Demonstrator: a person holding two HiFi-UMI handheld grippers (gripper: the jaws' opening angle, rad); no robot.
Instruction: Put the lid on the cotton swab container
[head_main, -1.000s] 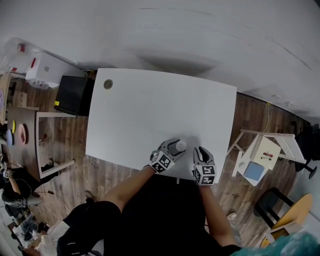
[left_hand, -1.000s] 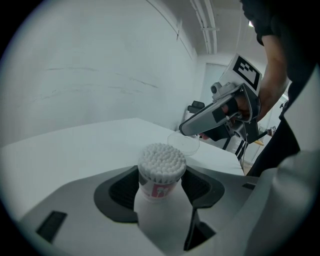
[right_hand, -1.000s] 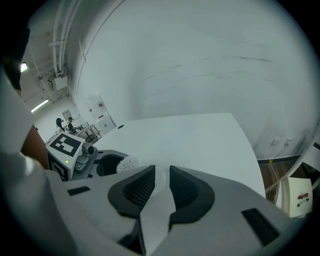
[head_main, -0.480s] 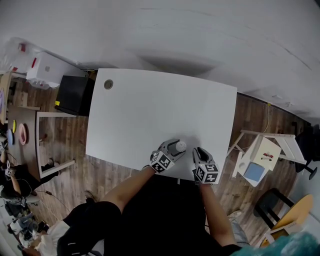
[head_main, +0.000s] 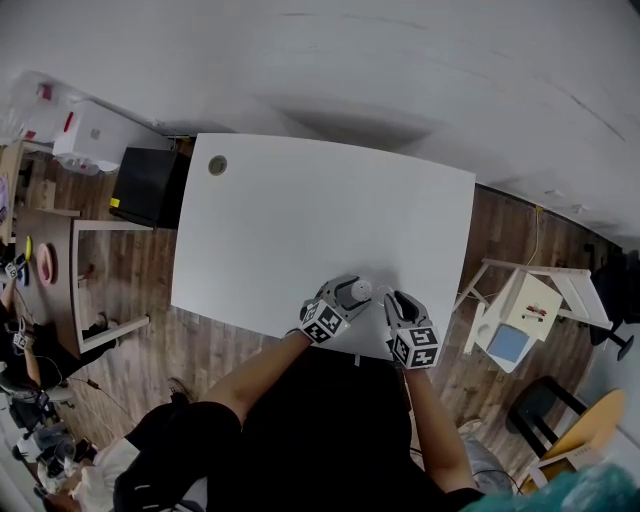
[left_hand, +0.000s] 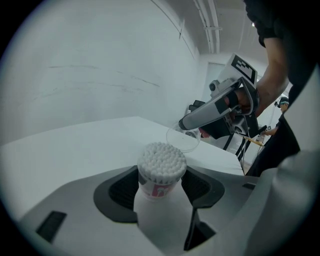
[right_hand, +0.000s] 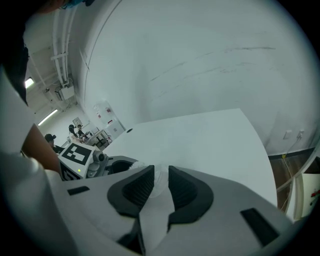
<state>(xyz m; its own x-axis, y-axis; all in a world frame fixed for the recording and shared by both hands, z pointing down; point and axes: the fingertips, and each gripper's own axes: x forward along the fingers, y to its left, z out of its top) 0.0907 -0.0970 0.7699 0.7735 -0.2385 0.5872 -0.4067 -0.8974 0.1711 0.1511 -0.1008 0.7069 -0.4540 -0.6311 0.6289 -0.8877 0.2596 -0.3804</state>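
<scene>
At the near edge of the white table (head_main: 300, 220), the left gripper (left_hand: 161, 190) is clamped on the open cotton swab container (left_hand: 161, 167), whose label bears a red mark too blurred to read. Just beside it, the right gripper (right_hand: 159, 186) pinches the clear lid (left_hand: 183, 138) between jaws that are opening.

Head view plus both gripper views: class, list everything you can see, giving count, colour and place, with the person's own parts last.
table: one, white, middle of a wood floor.
cotton swab container: one, white, full of white swabs, near the table's front edge.
lid: one, clear, beside the cotton swab container, not on it.
black box: one, black, left of the table.
small stand: one, white, right of the table.
left gripper: one, grey, jaws closed on the cotton swab container.
right gripper: one, grey, jaws opening with the lid between them.
</scene>
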